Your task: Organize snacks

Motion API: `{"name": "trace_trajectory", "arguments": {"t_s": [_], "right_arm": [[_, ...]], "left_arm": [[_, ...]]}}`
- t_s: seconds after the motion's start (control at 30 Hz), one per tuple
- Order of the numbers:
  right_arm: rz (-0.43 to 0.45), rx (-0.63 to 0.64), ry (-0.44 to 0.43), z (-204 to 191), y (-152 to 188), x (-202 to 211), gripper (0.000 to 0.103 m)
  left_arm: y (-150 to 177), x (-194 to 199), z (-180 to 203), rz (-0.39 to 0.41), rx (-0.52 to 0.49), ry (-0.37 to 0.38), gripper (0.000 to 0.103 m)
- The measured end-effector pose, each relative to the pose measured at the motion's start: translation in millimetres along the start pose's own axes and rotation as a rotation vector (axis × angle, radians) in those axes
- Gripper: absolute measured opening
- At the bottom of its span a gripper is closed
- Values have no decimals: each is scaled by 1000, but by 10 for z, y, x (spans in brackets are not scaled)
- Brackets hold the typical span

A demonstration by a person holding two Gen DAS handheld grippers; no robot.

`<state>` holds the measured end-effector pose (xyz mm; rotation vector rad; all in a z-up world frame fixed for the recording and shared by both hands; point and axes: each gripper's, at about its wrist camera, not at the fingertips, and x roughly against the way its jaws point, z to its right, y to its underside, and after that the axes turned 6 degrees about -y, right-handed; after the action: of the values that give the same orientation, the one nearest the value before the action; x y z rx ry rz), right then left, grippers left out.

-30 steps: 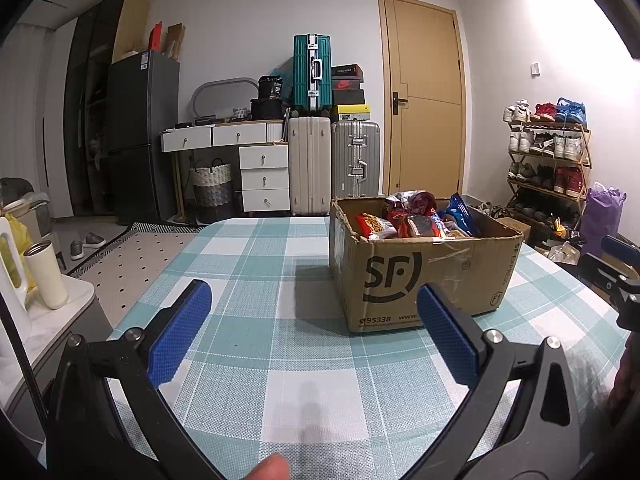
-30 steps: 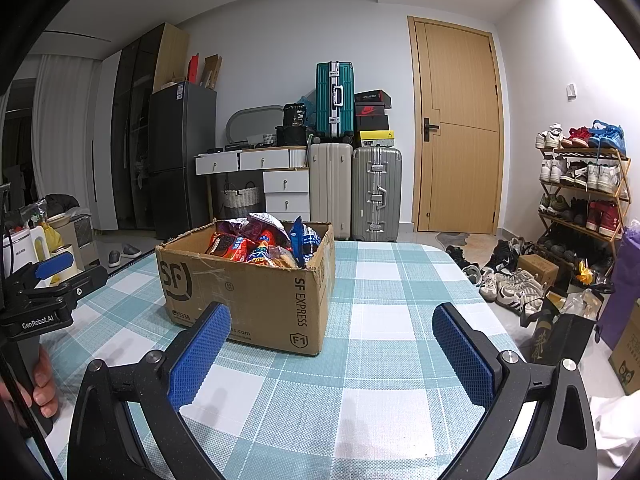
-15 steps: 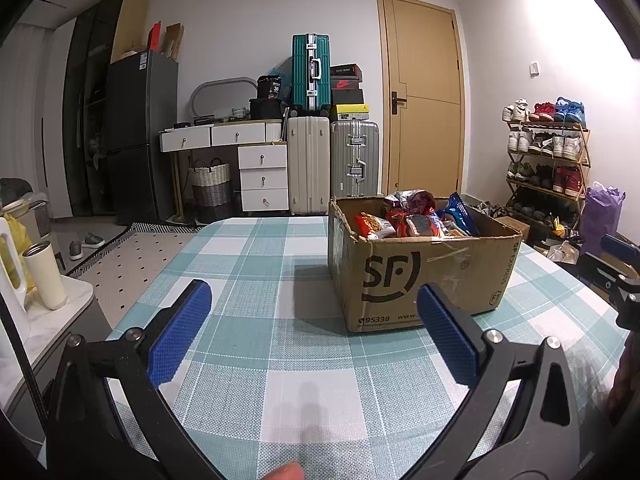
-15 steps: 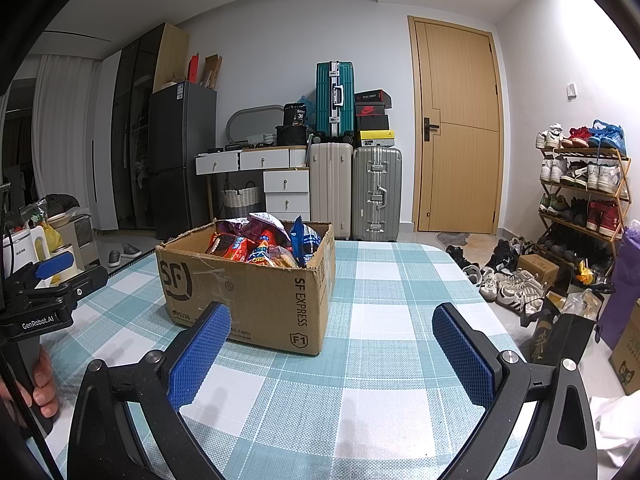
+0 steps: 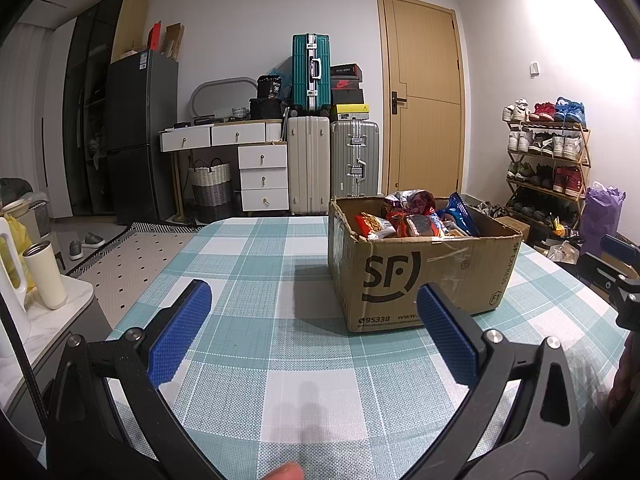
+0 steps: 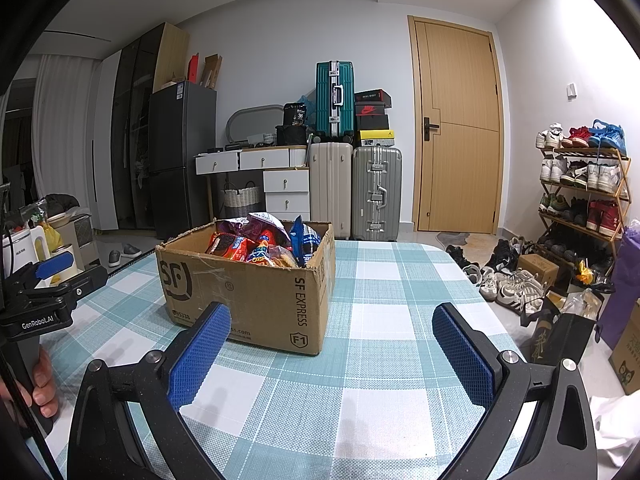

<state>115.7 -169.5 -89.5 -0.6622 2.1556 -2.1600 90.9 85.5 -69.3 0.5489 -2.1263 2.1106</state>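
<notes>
A brown SF Express cardboard box (image 5: 424, 276) (image 6: 248, 300) stands on the teal-and-white checked table (image 5: 256, 280) (image 6: 384, 280). It is filled with several snack packets (image 5: 412, 220) (image 6: 260, 244), red, orange, purple and blue. My left gripper (image 5: 312, 300) is open and empty, held low over the table short of the box, which lies ahead and to the right. My right gripper (image 6: 332, 324) is open and empty, with the box ahead and to the left. The left gripper's body also shows at the left edge of the right wrist view (image 6: 44, 300).
Beyond the table stand suitcases (image 5: 308, 172), white drawers (image 5: 264, 176), a dark fridge (image 5: 140, 136) and a wooden door (image 5: 424, 100). A shoe rack (image 6: 580, 192) and loose shoes (image 6: 504, 280) are at the right. A side counter with a cream tumbler (image 5: 44, 276) is at the left.
The left wrist view has shifted very slightly, so the box sits a touch further left in it. Both grippers stay open and nothing on the table has moved.
</notes>
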Motion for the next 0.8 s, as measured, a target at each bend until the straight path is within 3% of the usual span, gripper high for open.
{"name": "trace_trajectory", "arguments": {"t_s": [0.8], "right_arm": [[1, 0, 3, -4, 4, 44, 103]], "left_arm": [[9, 26, 8, 5, -1, 16, 103]]}}
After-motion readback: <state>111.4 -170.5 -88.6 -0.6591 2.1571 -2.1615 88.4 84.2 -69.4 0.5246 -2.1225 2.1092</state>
